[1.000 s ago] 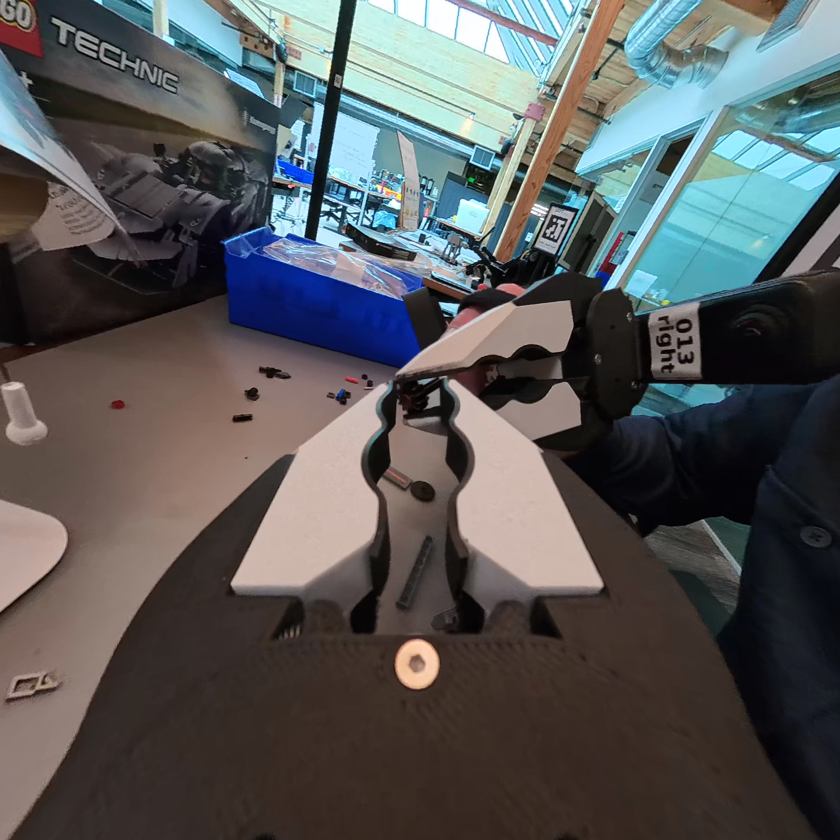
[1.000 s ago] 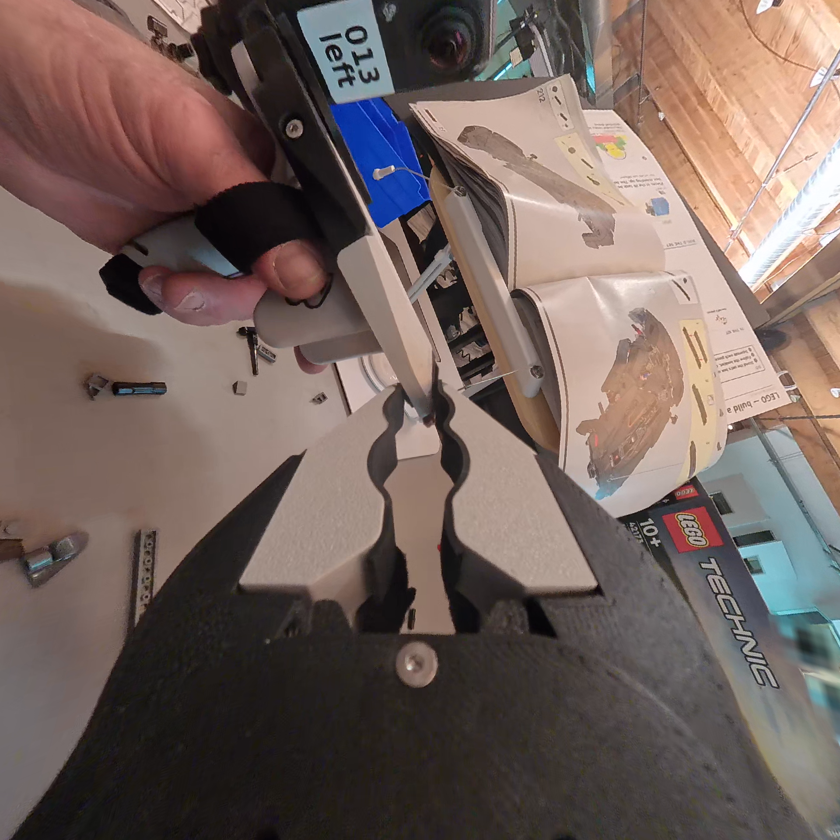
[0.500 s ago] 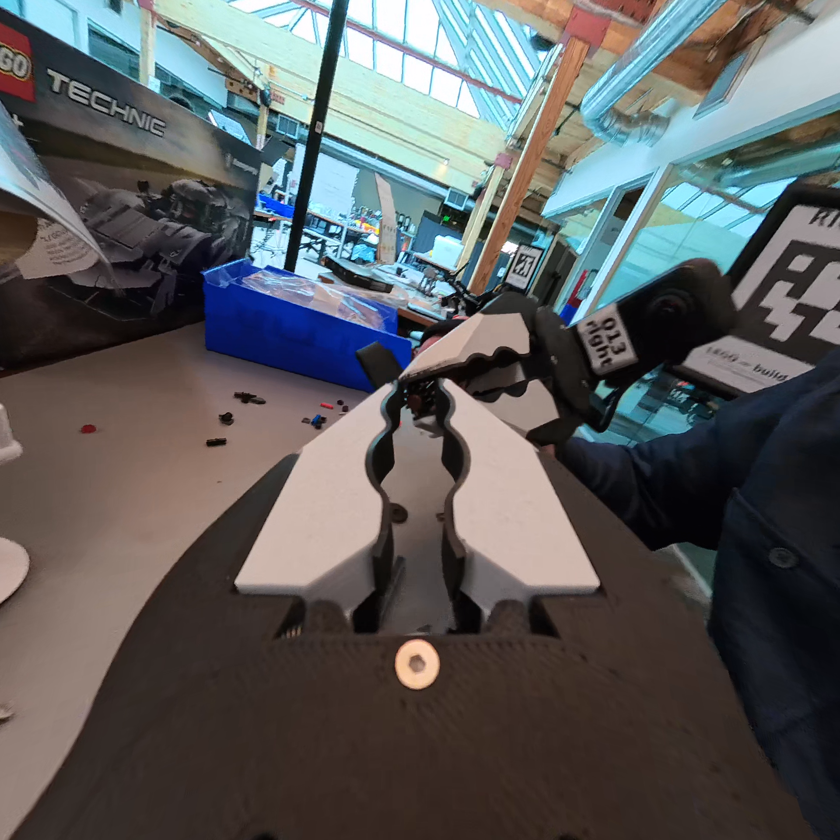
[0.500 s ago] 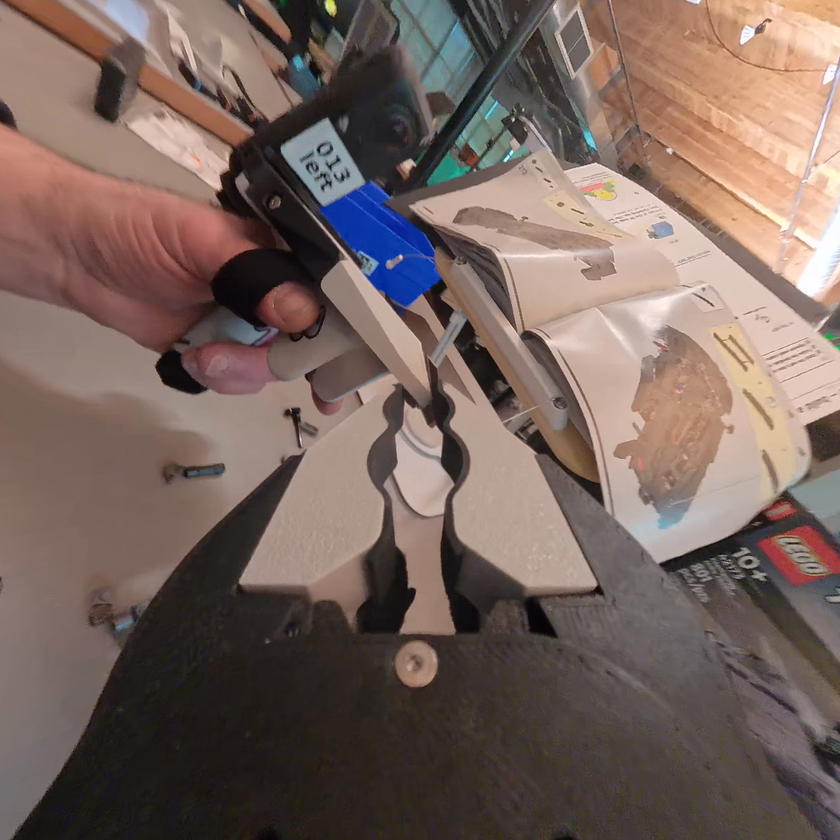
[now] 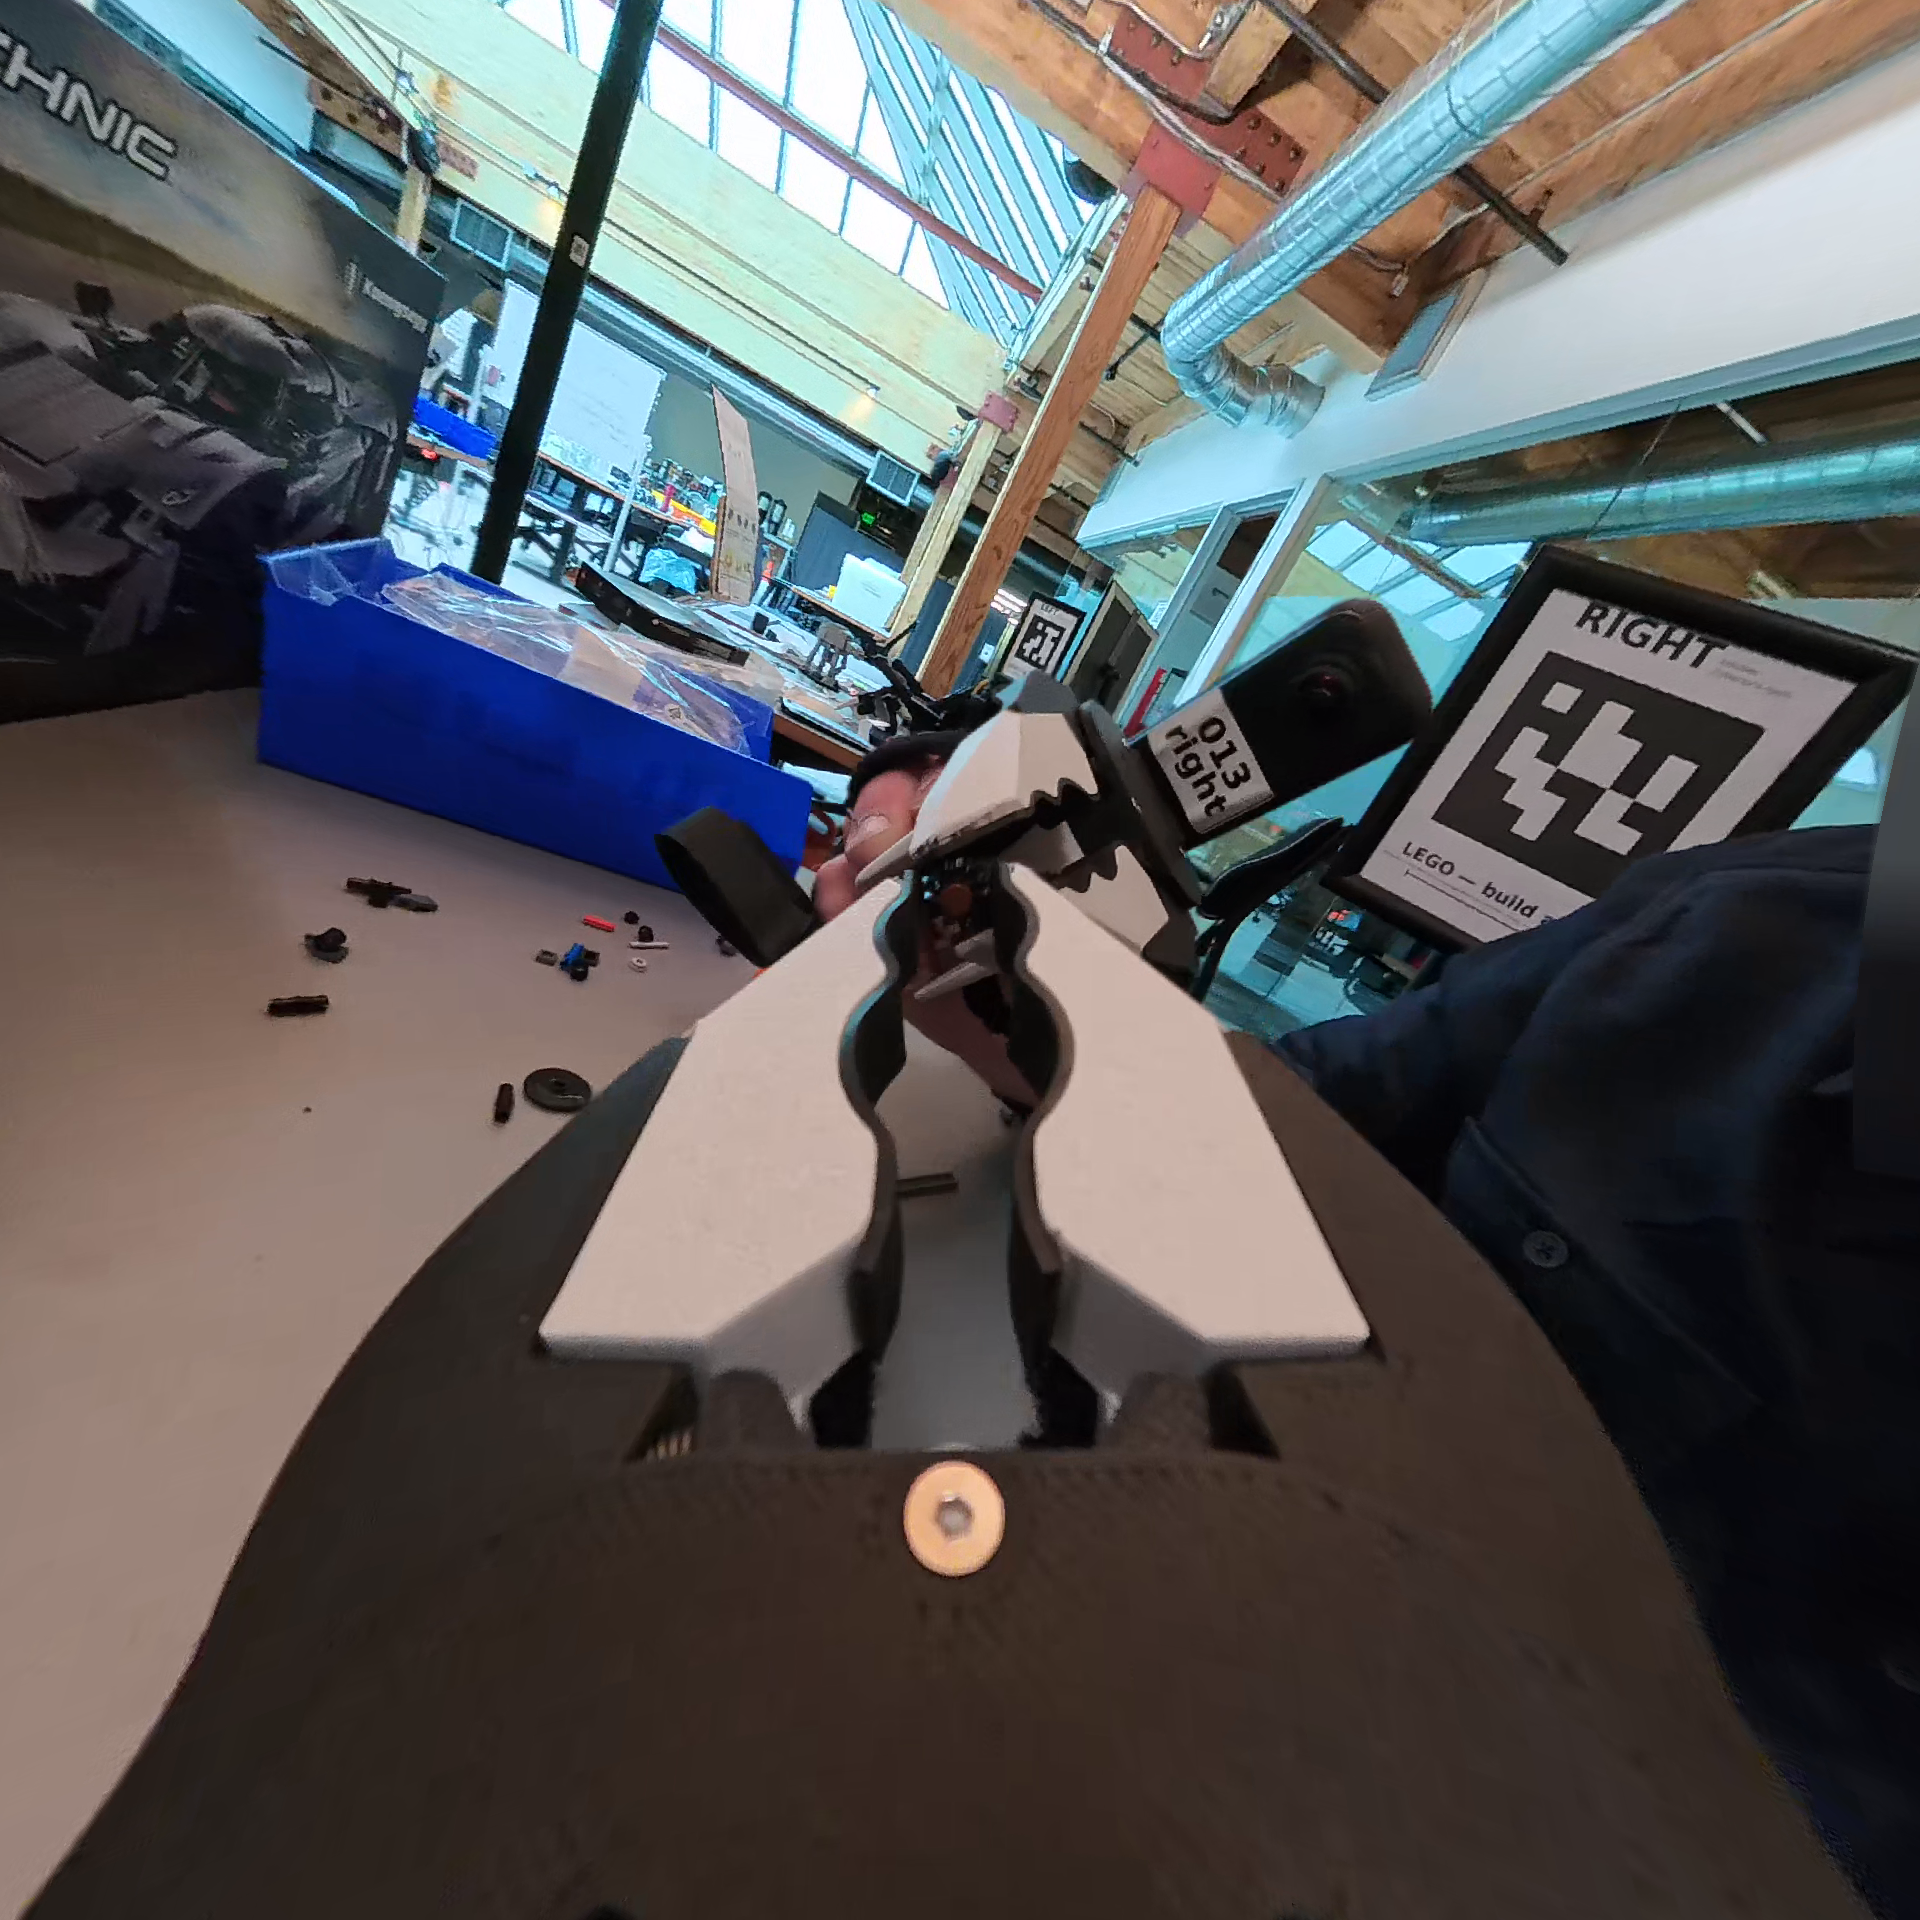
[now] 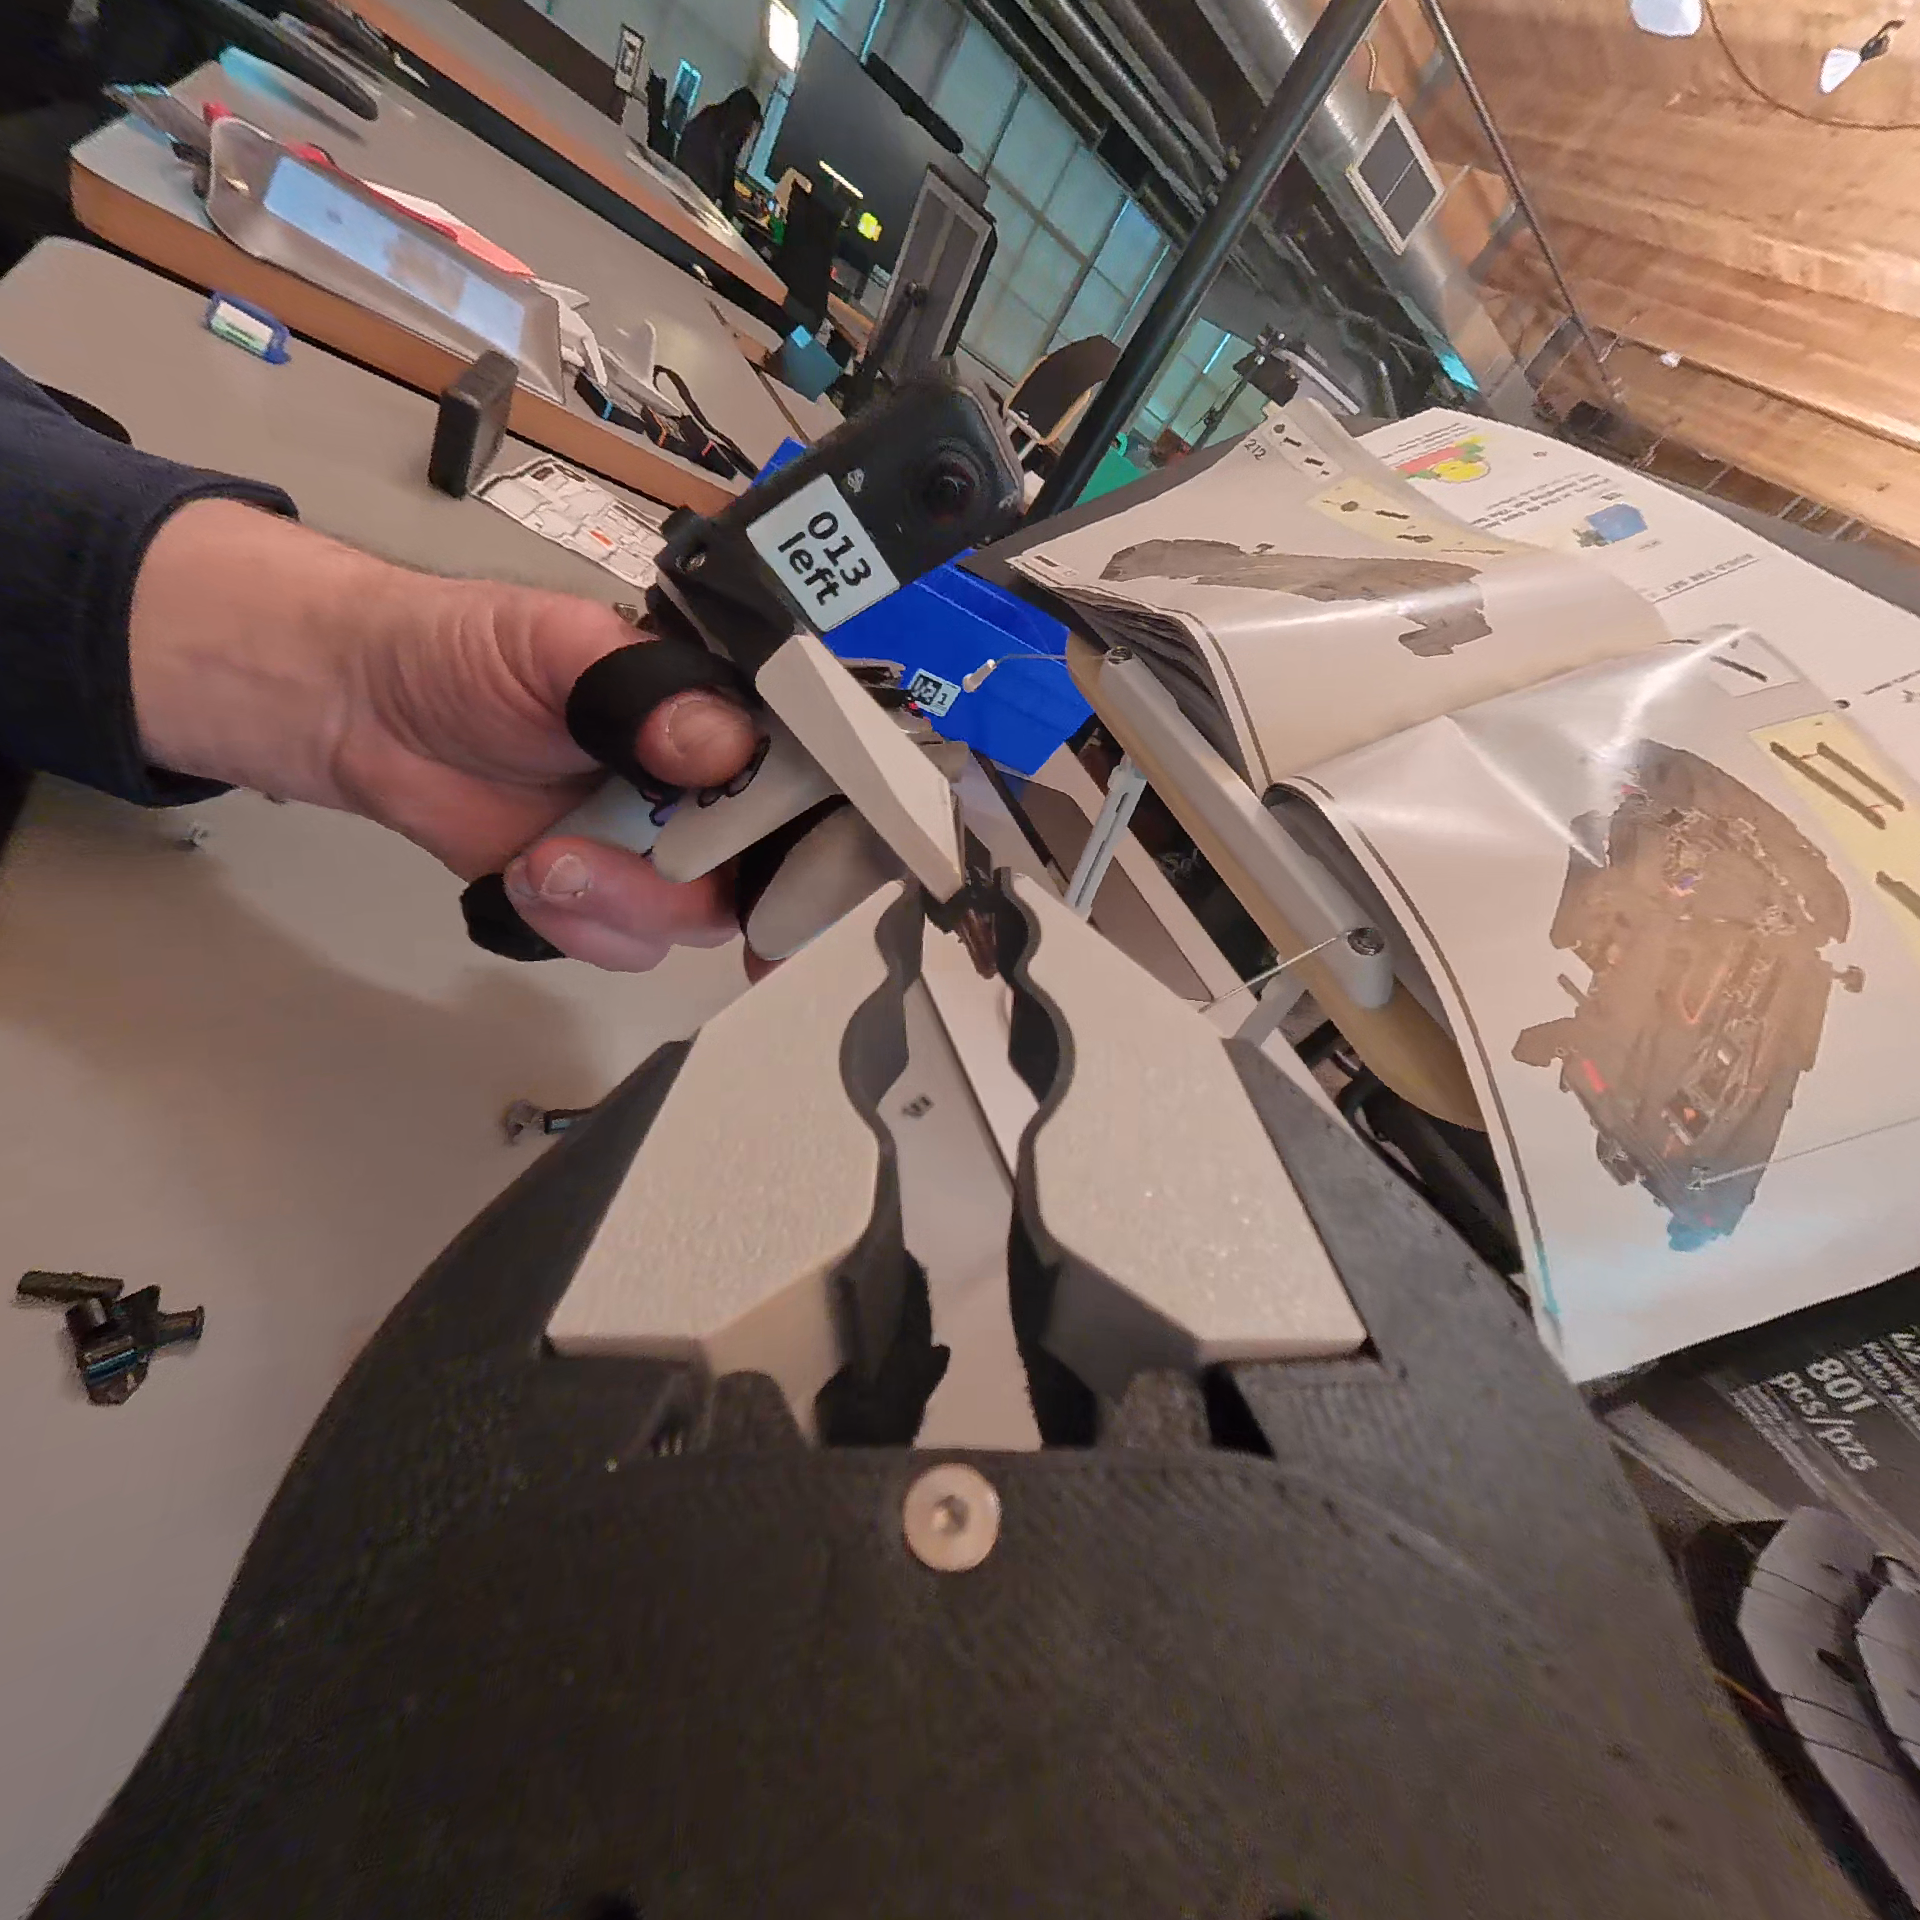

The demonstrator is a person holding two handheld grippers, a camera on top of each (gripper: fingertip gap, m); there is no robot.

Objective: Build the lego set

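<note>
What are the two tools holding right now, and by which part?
Both tools meet on one small dark lego piece, above the table. The left tool and right tool pinch it at their tips; which part each grips cannot be told.

Bright skylight daylight, wide-angle bending at edges, slight motion blur, soft shadows.

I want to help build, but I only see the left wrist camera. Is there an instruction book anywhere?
Observer: Yes. The right wrist view shows an open instruction booklet propped on a stand.
Operator: What's behind my gripper?
Observer: Another table, with a tablet lying on it.
Operator: Who holds my gripper?
Observer: A hand in a dark sleeve grips the left gripper.
</note>
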